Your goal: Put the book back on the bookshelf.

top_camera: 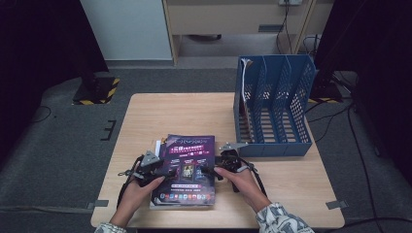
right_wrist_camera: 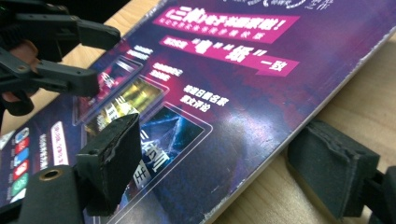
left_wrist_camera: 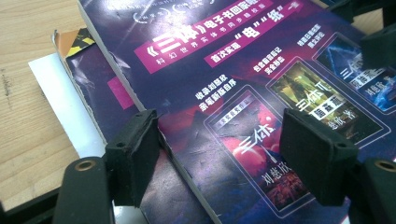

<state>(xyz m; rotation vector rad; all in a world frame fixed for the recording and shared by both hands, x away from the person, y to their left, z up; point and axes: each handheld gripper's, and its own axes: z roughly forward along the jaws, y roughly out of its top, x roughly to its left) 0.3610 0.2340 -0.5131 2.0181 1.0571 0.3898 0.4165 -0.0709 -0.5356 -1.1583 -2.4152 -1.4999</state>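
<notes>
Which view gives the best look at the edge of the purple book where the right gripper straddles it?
The right gripper view: the purple book runs between the jaws of the right gripper, its edge sharp and close. The high view shows the whole cover small; the left gripper view shows the opposite edge.

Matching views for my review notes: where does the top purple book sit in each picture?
High view: purple book at the table's near edge, between both hands.
Left gripper view: fills centre and right.
Right gripper view: runs across the middle.
Shared landmark: its pink title banner.
</notes>
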